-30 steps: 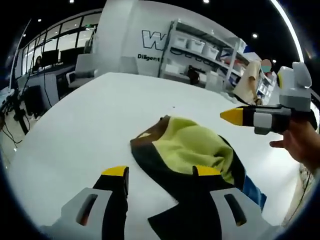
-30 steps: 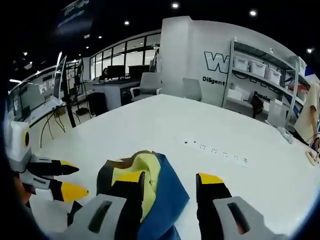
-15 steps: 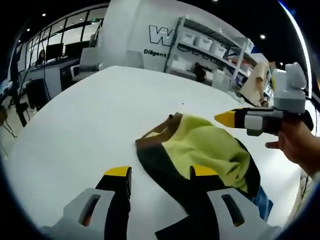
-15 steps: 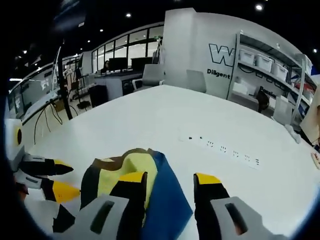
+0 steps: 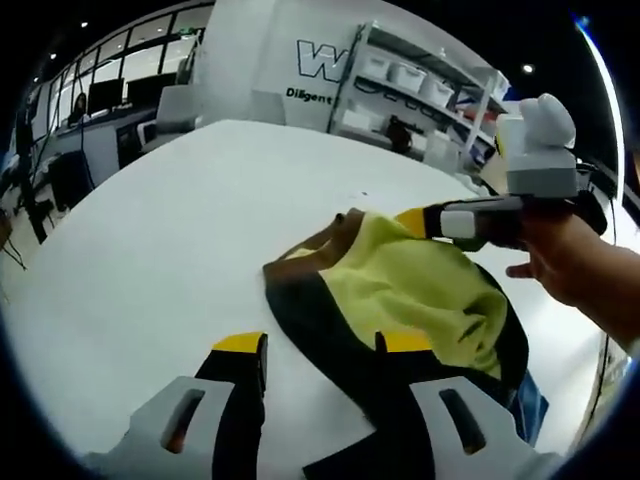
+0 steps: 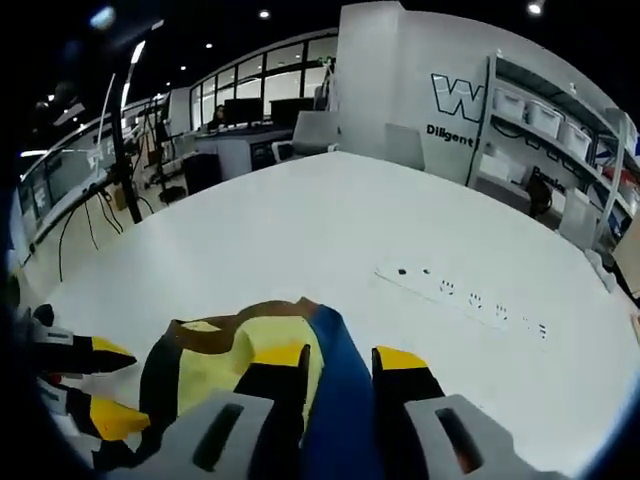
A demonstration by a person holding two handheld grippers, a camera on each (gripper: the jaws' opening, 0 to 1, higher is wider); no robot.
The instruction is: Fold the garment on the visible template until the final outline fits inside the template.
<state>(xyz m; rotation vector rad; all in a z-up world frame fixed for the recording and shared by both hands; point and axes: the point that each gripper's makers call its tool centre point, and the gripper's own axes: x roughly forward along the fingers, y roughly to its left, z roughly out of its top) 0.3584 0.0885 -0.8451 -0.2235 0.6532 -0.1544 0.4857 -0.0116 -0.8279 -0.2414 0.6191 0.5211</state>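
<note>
The garment (image 5: 410, 290) lies bunched on the white table (image 5: 150, 220), yellow-green on top with black and brown edges. My left gripper (image 5: 322, 345) is open at its near edge, the right jaw over the black hem. My right gripper (image 5: 415, 222), held by a hand (image 5: 575, 270), touches the garment's far yellow edge. In the right gripper view the garment (image 6: 215, 365) shows a blue fold (image 6: 340, 390) that rises between the jaws of my right gripper (image 6: 340, 357), which stand partly drawn in around it. My left gripper (image 6: 105, 385) is at the lower left, open.
A white power strip (image 6: 470, 298) lies on the table (image 6: 300, 220) beyond the garment. Shelves with bins (image 5: 420, 80) and a wall with lettering stand behind the table. Desks and chairs (image 6: 300, 135) stand off the far left edge.
My right gripper has come down to the garment's far edge and its jaws have narrowed around the blue fold. The left gripper stays open at the near hem.
</note>
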